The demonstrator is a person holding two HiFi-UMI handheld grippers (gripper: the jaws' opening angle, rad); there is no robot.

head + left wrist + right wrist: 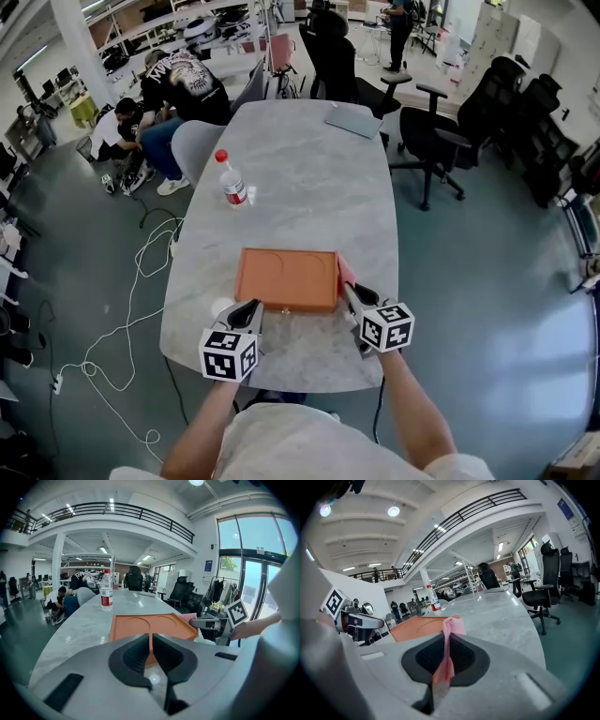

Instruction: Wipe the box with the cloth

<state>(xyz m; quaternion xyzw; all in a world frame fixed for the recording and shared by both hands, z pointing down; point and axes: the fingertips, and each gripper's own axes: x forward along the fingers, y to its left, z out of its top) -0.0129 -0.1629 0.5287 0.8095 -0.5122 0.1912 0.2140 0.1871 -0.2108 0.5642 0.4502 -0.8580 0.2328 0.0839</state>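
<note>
Flat orange rectangular box (287,279) lies closed on the pale grey marble-look surface (300,178), near end, roughly centred. The lid has two shallow round recesses. I can't see what's inside.

Small pink woven cloth (345,272) sits at the box's right side by the near right corner, touching that edge. In the right gripper view the cloth (449,623) runs up from between the jaws and drapes over the box (419,626) corner.

Right gripper (349,291) is pinched tight on the cloth, with a strip of fabric squeezed between the pads (464,656). It points far-left at the box's near right corner.

Left gripper (255,307) is pressed together with nothing in it, only a thin slit between the jaws in its own view (151,641). It is just off the box's (150,625) near edge, towards the left corner, aimed far.

Both my bare forearms reach in from the near edge of the surface, left (202,422) and right (412,403).

Clear plastic bottle with a red cap and red label (232,180) stands upright further off, left of centre and well apart from the box. Flat grey laptop-like slab (354,120) lies at the far right.
</note>
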